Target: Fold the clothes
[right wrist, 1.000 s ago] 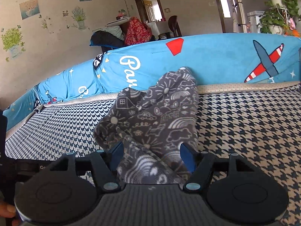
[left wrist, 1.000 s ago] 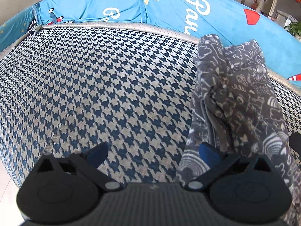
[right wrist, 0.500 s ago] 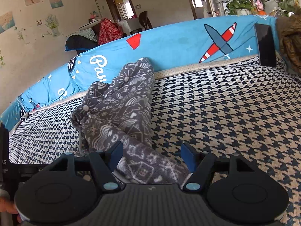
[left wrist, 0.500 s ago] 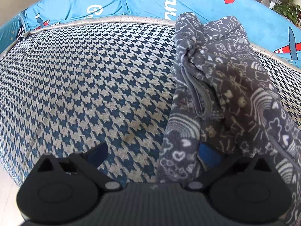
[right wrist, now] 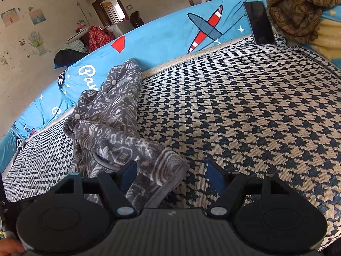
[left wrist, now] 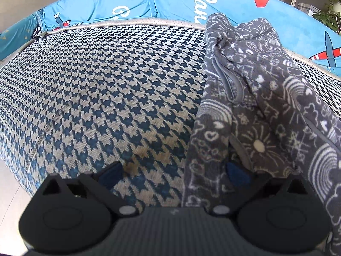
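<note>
The grey doodle-print fleece garment [right wrist: 110,115] lies bunched on the houndstooth sofa seat [right wrist: 245,111], long axis running front edge to backrest. My left gripper [left wrist: 173,171] and right gripper [right wrist: 170,173] stand open, flanking its near end.

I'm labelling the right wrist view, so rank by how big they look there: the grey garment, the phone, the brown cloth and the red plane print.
1. Grey garment, largest, though nearest the camera.
2. Brown cloth, partly cut off.
3. Plane print and phone: too alike to rank.
</note>
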`<action>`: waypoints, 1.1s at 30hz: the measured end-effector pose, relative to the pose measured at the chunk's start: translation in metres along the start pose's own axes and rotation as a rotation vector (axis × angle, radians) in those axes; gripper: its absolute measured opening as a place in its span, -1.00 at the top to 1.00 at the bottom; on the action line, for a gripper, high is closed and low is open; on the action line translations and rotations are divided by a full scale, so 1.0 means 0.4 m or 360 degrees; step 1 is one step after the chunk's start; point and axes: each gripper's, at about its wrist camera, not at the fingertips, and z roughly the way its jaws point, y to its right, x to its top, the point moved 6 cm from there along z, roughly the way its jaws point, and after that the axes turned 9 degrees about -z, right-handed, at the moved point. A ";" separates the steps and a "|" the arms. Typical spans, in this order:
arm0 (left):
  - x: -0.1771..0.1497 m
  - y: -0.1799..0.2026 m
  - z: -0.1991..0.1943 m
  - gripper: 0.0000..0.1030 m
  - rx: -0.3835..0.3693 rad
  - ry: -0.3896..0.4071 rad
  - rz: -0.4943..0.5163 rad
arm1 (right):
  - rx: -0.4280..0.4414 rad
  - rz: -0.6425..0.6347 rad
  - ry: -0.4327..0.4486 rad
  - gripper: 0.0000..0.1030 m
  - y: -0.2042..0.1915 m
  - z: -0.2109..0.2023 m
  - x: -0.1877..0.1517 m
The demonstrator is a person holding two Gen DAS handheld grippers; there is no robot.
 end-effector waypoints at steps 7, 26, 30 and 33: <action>-0.055 -0.020 -0.049 -1.00 -0.0010 0.0017 -0.0070 | 0.0014 -0.0009 0.0039 -0.41 -0.002 0.031 -0.013; -0.107 -0.057 -0.086 -1.00 -0.0041 0.0029 -0.0165 | 0.0067 0.0009 0.0116 0.71 -0.007 0.074 -0.024; -0.104 -0.057 -0.092 -1.00 -0.0038 0.0038 -0.0171 | 0.0172 0.0038 0.0178 0.80 -0.025 0.025 -0.012; -0.101 -0.058 -0.100 -1.00 -0.0037 0.0049 -0.0183 | 0.0264 0.0041 0.0230 0.81 -0.045 -0.016 -0.003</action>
